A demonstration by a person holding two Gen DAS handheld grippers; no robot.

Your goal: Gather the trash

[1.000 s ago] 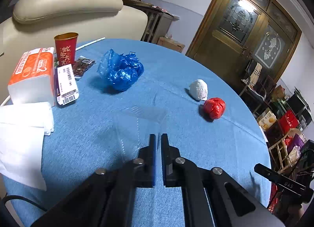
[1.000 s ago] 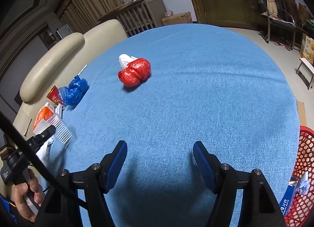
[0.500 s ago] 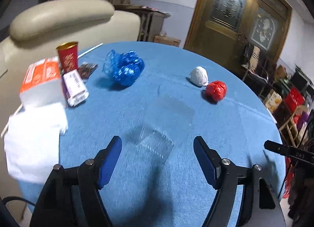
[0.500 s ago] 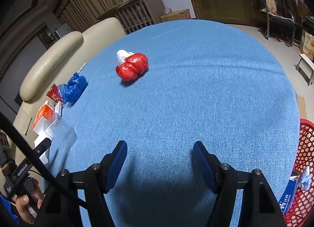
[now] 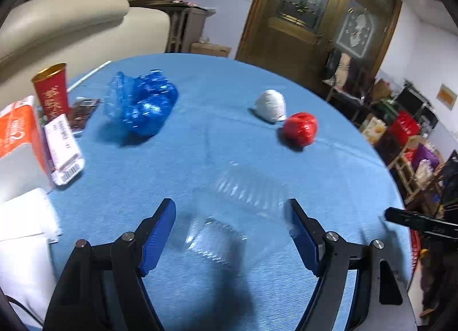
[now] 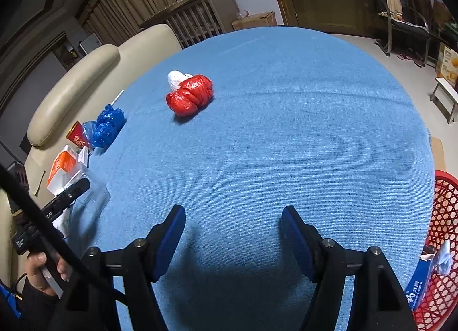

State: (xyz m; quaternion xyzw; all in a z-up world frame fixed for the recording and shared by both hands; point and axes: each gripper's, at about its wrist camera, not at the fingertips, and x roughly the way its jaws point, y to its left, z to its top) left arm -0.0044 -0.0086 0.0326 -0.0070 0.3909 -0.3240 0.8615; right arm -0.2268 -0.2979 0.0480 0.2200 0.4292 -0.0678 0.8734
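Between the spread, empty jaws of the left gripper [image 5: 230, 218], a clear ribbed plastic clamshell container [image 5: 237, 216] is lying on the blue tablecloth [image 5: 229, 96]; the right gripper [image 6: 233, 222] is hovering, jaws likewise parted and empty.

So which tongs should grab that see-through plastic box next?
Probably the left tongs: they are open, with the clear plastic box lying right between their tips. The right tongs, also open, face bare blue tablecloth, away from it.
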